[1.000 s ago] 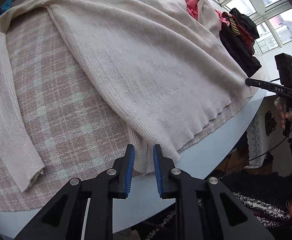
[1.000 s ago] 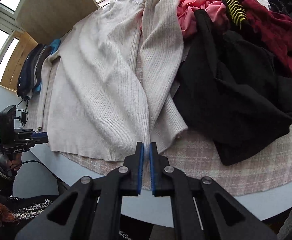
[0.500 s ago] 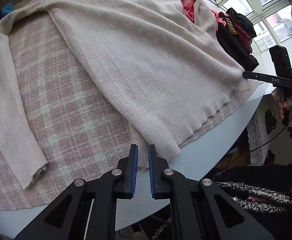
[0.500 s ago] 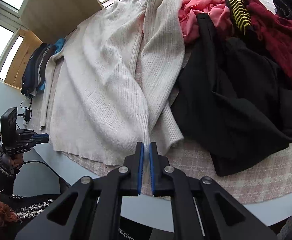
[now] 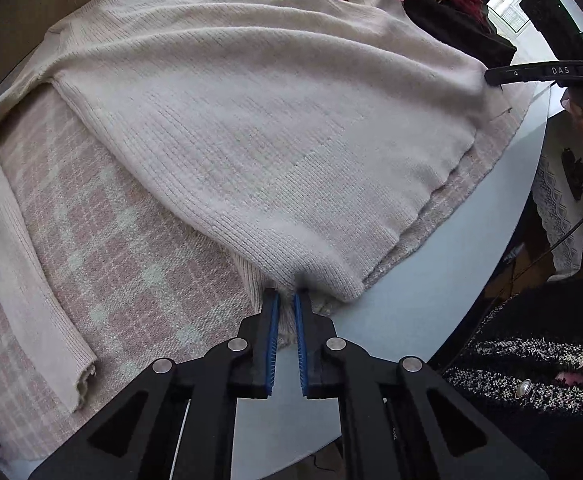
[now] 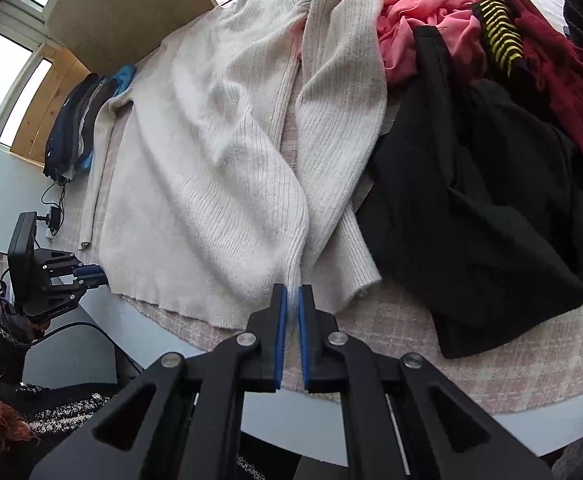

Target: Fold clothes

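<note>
Knit: cream sweater (image 5: 275, 128), soft, fuzzy and ribbed, lies spread face-flat on the tabletop (image 5: 443, 280), its hem at the near edge.
Left jaws: my left gripper (image 5: 286, 316) is pinched on the hem's left corner, blue pads nearly together with knit between them.
Right jaws: my right gripper (image 6: 290, 308) is closed on the hem's right corner, the fabric drawn to a point there.
Sleeves: one long sleeve (image 5: 19, 248) trails away on the left; the other sleeve (image 6: 343, 128) lies alongside the body on the right.
Underlay: pink-and-white checked cloth (image 5: 131, 264), coarse weave, covering the pale blue tabletop.
Neighbours: black garment (image 6: 483, 208), pink garment (image 6: 427, 20) and dark red garment (image 6: 563, 80) heaped just beside the sweater; darker clothes (image 6: 79, 120) stacked far left.
Step, as I judge it: both hem corners gripped, fit for tensioning or carrying the hem toward the collar.
Next calls for: both grips kept equal and level, since limp knit sags and skews.
</note>
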The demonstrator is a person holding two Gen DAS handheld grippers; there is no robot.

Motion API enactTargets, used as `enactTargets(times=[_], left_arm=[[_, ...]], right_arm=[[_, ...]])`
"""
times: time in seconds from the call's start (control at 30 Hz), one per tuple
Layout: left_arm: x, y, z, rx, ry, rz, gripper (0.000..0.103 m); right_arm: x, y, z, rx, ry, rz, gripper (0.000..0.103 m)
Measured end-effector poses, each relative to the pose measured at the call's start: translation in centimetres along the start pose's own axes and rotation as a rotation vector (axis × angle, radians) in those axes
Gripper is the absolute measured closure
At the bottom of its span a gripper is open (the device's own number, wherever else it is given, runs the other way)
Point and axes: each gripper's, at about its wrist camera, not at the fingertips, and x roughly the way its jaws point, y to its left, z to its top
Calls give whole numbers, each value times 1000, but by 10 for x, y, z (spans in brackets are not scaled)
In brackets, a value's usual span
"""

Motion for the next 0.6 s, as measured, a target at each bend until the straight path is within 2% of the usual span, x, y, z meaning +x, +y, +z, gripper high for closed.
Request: enactTargets(times=[0.13,0.2,0.23,0.27,0.33,0.4,0.5,0.6], left_arm=[[-33,23,-15,-105,-38,-63,98],[-63,43,-35,-199,-78,-99,98],[-78,54,-48,-250,-99,-120,103],[-88,65,-62,-300,-108,-133,103],[-86,84,-82,-373,-79,-120,103],[-76,80,-76,-374,-65,-130,103],[-60,70,-64,-362,-48,-148,103],[-44,60,-52,-351,-31,-167,103]], right_arm=[[1,6,-2,-3,-1,2,97],[1,14,-5,-11,3,16,97],[2,19,-7,-16,6,25,97],[6,24,-9,-27,18,30,97],[18,34,-14,-49,46,27,97],[30,38,-17,-47,73,28,96],[27,33,-20,13,66,34,94],[15,30,-21,32,38,16,85]])
